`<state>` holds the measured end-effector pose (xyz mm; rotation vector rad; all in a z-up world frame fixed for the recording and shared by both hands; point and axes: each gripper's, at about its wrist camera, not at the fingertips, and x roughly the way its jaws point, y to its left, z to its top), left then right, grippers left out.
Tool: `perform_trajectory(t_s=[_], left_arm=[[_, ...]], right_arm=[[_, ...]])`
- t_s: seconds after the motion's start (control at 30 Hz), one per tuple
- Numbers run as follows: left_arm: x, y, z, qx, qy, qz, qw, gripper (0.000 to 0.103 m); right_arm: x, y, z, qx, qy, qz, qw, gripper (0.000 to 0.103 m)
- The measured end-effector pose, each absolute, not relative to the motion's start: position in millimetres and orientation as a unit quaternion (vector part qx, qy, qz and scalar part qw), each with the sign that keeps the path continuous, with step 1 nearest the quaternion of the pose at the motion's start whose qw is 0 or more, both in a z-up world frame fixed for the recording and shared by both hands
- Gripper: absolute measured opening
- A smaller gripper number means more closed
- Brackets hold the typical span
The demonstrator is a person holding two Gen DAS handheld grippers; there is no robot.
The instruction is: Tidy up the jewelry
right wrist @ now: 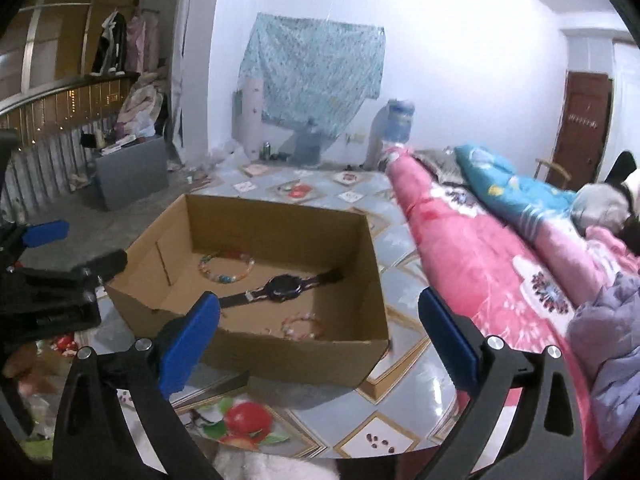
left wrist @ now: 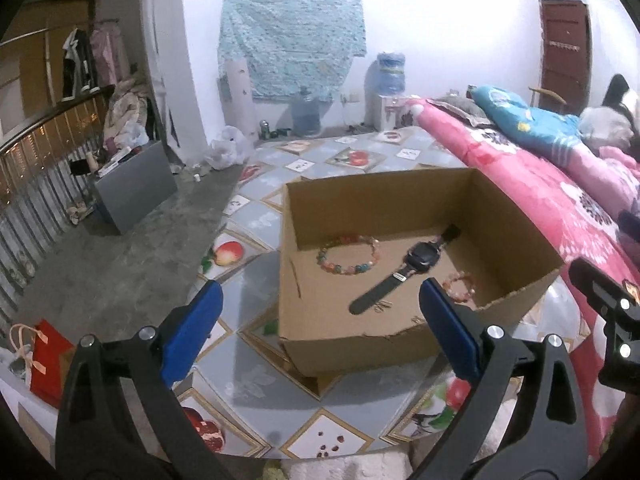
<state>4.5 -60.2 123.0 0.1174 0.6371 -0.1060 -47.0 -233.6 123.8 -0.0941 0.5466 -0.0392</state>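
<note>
watch (left wrist: 416, 260) lying diagonally in box (left wrist: 516, 220)

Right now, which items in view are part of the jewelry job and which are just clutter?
Job items:
- cardboard box
- multicolour bead bracelet
- black watch
- pink bead bracelet

Just lying about:
- red gift bag
- pink quilt
- water jug
- grey bin
</note>
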Motion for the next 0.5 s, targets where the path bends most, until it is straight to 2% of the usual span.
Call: perform_trajectory(t_s=[0.17,0.5], left_arm=[[6.8,-64.3,112.4,0.04,0.333,-0.067,0.94,0.095],[25.7,-72.9,73.6,0.044,0.425,-0.058,0.902,0.095]], right_arm=[[-39.5,-237.8,111.0,-0.021,0.308,-0.011,0.951,0.097],[-12.9,-259.9,62.6,0.06,0.412,-0.043,0.908,0.097]])
